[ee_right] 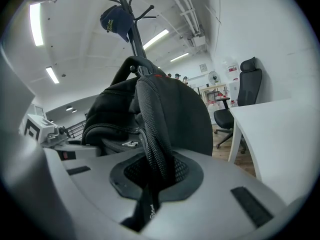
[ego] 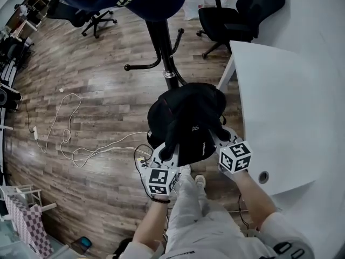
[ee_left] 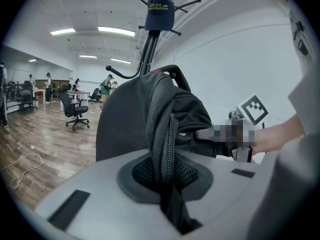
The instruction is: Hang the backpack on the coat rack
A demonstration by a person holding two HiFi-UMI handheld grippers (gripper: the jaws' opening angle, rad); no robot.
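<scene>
Two grippers share the load of a black backpack [ego: 186, 117], which hangs above the wooden floor [ego: 97, 90] directly in front of the person, close to the lower part of the coat rack [ego: 163, 47]. The left gripper [ee_left: 167, 181] has its jaws pressed nearly together on a mesh shoulder strap [ee_left: 161, 129]. The padded strap rises straight out of the narrow gap between them, and its thin webbing tail drops through the slot toward the camera. The bag's body stands just beyond and above the jaws.

The right gripper [ee_right: 150, 181] pinches the second strap [ee_right: 152, 124] the same way. Its jaws are closed tight on the mesh, the webbing trails below, and the bulk of the bag swells up right behind the pinch.

In the head view the two grippers sit side by side at the near edge of the bag, the left one lower in the picture. The bag bulges away from them toward the rack's pole. A dark blue cap [ee_left: 160, 11] sits on top of the rack, among its curved hooks. A white table [ego: 291, 107] stands to the right of the bag with an office chair [ego: 237, 9] beyond it, and a pale cable [ego: 70, 139] lies looped on the floor at the left.
</scene>
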